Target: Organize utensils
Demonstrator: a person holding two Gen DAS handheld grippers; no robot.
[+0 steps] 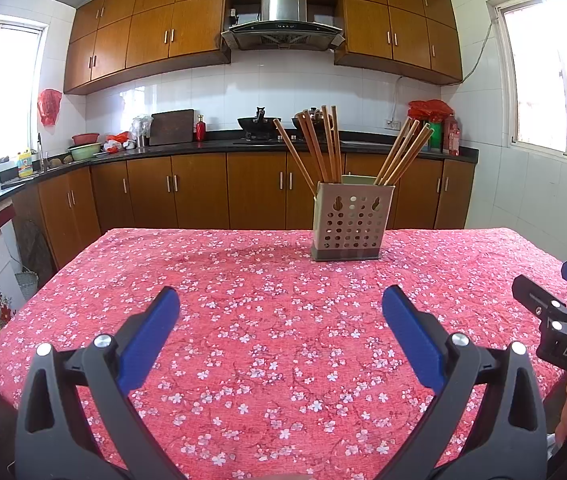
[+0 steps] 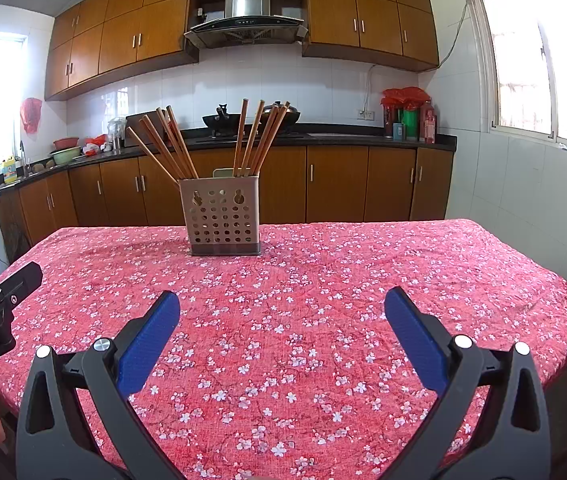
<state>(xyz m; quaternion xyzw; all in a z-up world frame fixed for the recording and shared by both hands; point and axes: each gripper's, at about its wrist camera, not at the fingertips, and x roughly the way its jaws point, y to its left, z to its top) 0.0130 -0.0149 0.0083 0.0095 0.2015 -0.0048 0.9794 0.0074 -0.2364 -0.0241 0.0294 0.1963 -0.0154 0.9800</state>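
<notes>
So, both grippers spread wide w/ nothing between the fingers: left gripper (image 1: 281, 296) and right gripper (image 2: 282, 298) hover over the near part of the tablecloth (image 1: 243, 320), well short of the holder (image 1: 350, 220). Your right gripper shows at the right edge of the left wrist view, your left one at the left edge of the right wrist view, so they sit side by side.

Holder stands upright on the cloth toward the far edge, perforated face toward you. Chopsticks (image 1: 319, 144) sit in it in two fanned bunches, one leaning left, one leaning right (image 1: 403, 152). No loose utensils visible on the cloth around the holder.

Step, best guess: either pre-start or already finished, since everything visible is in the holder. Can't tell which from this.

Next move, if any: reach fwd to the holder, come in from above the stick tips, close on one bunch near the top. Sticks are thin and splayed, so pinching only some is prob the risk; holder looks light, may tip if you pull sideways.
</notes>
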